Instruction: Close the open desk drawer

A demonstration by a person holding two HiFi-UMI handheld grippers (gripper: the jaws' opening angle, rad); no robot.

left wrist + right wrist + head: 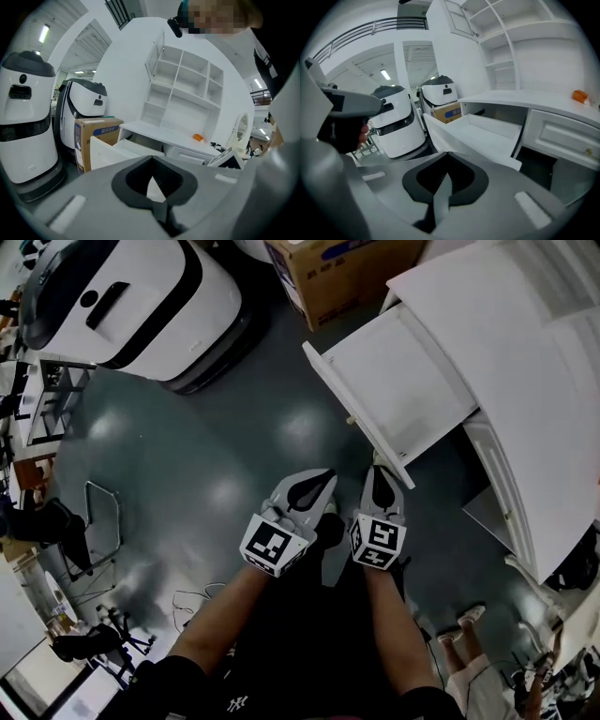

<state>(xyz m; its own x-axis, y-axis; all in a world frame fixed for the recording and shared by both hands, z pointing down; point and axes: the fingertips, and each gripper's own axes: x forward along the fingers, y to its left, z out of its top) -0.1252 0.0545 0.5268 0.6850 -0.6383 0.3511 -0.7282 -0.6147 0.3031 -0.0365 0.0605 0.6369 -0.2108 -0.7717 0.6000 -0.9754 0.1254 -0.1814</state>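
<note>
White drawer [403, 381] open (glossy grey floor [234, 427]).

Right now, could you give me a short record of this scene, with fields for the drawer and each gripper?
drawer: open, pulled out of the white desk, inside looks empty
left gripper: shut, holds nothing, apart from the drawer
right gripper: shut, holds nothing, by the drawer front's near end; contact unclear
nearby: cardboard box, white machine on the floor

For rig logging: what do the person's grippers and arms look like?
The left gripper and right gripper are grey with black inner pads; each carries a cube with black-and-white square markers. The forearms are bare below short black sleeves.
</note>
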